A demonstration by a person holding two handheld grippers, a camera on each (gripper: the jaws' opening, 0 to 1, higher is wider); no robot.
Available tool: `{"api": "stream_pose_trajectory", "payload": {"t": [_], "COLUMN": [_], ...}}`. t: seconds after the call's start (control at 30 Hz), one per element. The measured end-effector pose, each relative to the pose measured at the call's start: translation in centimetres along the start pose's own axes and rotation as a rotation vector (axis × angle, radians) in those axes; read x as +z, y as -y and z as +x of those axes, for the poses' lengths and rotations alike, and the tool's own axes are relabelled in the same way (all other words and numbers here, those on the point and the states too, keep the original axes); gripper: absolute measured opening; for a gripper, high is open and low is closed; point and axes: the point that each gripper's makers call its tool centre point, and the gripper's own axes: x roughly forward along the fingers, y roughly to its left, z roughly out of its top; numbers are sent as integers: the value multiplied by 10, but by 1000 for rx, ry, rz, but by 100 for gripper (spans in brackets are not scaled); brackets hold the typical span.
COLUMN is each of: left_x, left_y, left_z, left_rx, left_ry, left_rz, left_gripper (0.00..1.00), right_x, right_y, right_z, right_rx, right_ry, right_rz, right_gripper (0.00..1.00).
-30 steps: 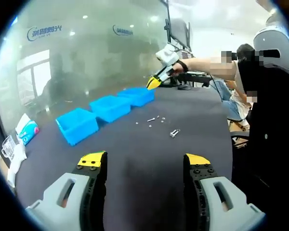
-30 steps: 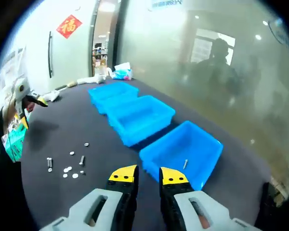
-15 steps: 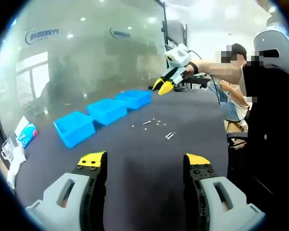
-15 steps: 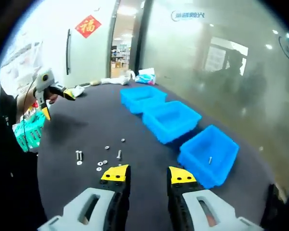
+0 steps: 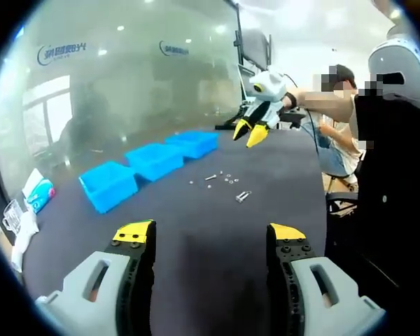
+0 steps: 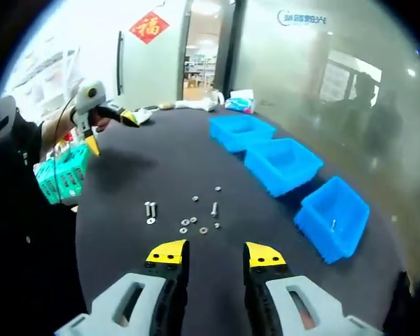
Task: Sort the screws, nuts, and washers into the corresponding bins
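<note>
Pulling back from the bins (image 6: 283, 164); right tongs (image 6: 215, 253) parting, left tongs (image 5: 210, 234) gaping, empty; fasteners (image 6: 196, 217) lying just ahead on worktop (image 6: 161, 168).

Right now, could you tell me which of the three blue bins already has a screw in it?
The bin closest to the right gripper, at the near end of the row. A single screw lies on its floor, while the middle bin and far bin look empty.

Loose hardware (image 6: 196, 217) beside blue bins (image 6: 283, 164)
</note>
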Motion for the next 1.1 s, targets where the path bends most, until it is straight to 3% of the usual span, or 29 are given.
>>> {"api": "stream_pose_trajectory", "payload": {"t": [0.1, 0.2, 0.5, 1.1], "left_x": [-1, 1, 3, 2], "left_y": [-1, 0, 3, 8], "left_z": [2, 4, 10, 20], "left_rx": [-7, -14, -35, -77], "left_ry": [-5, -2, -13, -54], "left_rz": [0, -2, 2, 11], "left_gripper": [62, 62, 62, 62], "right_x": [-5, -19, -37, -17], "right_y": [-5, -16, -28, -28], "right_z": [0, -2, -7, -6], "right_rx": [19, 78, 97, 71], "right_ry": [-21, -82, -131, -81], "right_rz": [-15, -20, -35, -55], "right_gripper": [27, 28, 29, 27]}}
